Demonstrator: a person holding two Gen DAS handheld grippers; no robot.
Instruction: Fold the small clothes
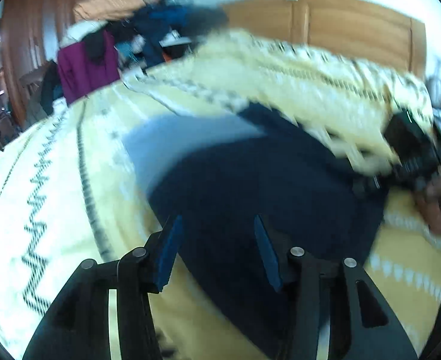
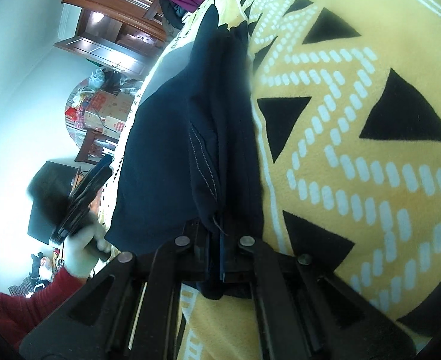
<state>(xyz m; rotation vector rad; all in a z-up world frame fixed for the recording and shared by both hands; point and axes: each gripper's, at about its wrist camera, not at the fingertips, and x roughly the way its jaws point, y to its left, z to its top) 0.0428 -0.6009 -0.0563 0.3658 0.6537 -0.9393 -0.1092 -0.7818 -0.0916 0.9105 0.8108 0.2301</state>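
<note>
Two grippers, one garment. The dark navy garment [image 2: 172, 150] lies on the yellow patterned blanket [image 2: 355, 150] of a bed, its long axis running straight ahead from the right gripper [image 2: 215, 258], whose jaws are clamped on its near, bunched edge. The left gripper [image 1: 217, 252] hovers over the cloth's other side, jaws apart and empty, cloth directly beneath and ahead; this freer arm looks better placed for the next fold.
</note>
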